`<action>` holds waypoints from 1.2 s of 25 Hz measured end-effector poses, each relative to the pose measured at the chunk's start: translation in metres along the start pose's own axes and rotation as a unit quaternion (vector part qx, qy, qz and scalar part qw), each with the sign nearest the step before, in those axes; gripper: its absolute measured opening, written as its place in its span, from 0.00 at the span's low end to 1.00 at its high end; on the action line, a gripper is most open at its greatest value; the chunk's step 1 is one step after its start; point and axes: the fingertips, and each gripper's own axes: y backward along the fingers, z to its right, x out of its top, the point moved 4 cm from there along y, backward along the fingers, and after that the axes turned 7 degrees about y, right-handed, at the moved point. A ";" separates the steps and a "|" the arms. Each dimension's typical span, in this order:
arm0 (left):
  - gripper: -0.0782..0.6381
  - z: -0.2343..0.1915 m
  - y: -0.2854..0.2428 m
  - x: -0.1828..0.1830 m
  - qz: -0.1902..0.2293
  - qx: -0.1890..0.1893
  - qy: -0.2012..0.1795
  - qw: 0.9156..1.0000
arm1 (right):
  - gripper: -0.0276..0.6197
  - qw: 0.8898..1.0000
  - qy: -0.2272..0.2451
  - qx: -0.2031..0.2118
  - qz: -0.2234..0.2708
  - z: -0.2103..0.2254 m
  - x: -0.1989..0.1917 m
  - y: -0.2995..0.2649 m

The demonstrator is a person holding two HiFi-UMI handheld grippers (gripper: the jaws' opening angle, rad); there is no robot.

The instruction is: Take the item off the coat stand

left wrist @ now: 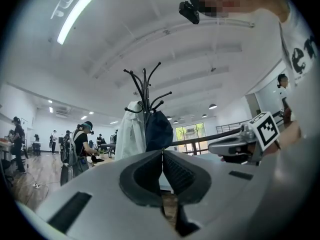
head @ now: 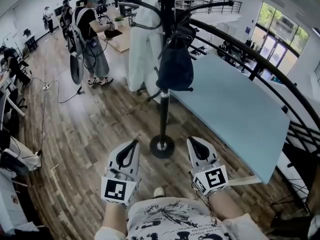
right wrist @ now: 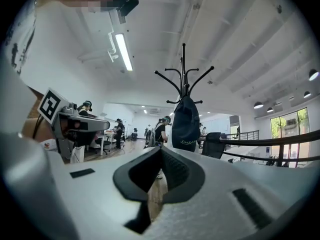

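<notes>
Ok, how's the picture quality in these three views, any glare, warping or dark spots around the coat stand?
Head view: even light, no glare, the fisheye bows the railing while the coat stand is sharp. Left gripper view: the ceiling strip light is blown out, corners black. Right gripper view: the dark bag reads nearly as a silhouette against the bright ceiling.
</notes>
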 end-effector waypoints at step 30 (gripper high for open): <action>0.12 -0.004 -0.078 0.032 -0.002 0.003 -0.017 1.000 | 0.37 0.999 0.035 -0.012 0.033 0.131 0.043 -0.172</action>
